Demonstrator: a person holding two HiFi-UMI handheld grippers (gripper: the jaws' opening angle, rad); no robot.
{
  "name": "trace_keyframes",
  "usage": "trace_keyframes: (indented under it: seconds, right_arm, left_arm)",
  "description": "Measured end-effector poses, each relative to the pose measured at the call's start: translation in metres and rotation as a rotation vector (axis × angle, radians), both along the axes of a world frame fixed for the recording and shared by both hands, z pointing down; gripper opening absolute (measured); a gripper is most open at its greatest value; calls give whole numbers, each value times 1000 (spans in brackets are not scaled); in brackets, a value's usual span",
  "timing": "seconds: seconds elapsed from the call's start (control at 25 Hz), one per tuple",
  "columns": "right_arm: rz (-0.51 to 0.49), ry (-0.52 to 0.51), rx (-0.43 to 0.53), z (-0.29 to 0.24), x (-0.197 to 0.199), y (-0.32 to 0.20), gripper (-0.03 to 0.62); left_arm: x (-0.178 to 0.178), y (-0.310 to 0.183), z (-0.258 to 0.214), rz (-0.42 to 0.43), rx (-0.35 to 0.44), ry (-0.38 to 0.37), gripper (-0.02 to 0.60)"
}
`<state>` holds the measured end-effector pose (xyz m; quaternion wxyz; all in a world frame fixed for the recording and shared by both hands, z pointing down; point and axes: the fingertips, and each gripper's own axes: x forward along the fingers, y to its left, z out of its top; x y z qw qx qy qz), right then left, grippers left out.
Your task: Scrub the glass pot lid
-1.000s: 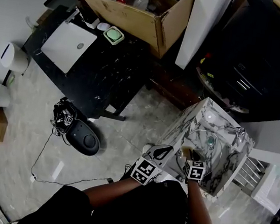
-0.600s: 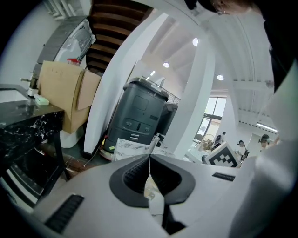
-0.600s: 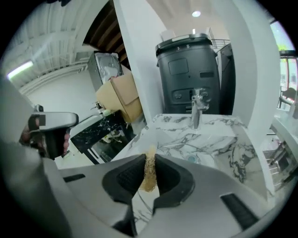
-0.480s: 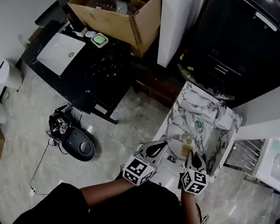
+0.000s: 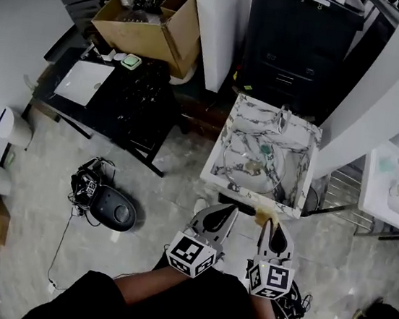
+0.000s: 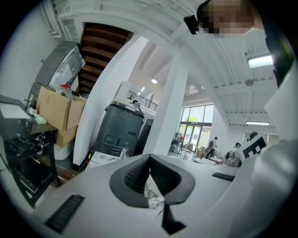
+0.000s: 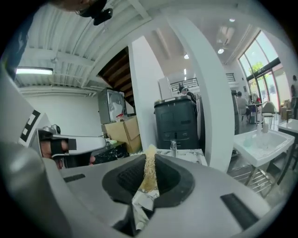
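Left hand-held gripper (image 6: 150, 158), jaws together and empty, before a dark grey cabinet (image 6: 122, 132) and cardboard box (image 6: 57, 112).

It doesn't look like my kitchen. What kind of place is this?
Probably a workshop or storeroom, not a home kitchen. The marbled sink stands alone on the floor, a cardboard box of clutter sits nearby, and a second white sink rests on a metal stand.

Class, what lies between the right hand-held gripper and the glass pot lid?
Head view: only the marble sink's near rim lies between the right hand-held gripper, shut on a yellow scrubber, and the glass pot lid.
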<state>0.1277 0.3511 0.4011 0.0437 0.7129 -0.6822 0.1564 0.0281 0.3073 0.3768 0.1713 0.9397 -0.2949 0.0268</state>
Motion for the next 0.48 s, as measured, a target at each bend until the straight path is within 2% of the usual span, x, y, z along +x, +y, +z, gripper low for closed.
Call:
trace_keyframes:
  seconds: [0.16, 0.4, 0.48]
  right_arm:
    - [9, 20, 35, -12, -16, 39, 64]
    - [24, -27, 79, -43, -44, 75, 64]
    - [35, 0, 100, -55, -52, 74, 64]
  left_arm:
    - [-3, 47, -15, 1, 81, -54, 17]
    - [-30, 78, -27, 16, 99, -54, 17]
    - [-41, 76, -32, 16, 102, -44, 17]
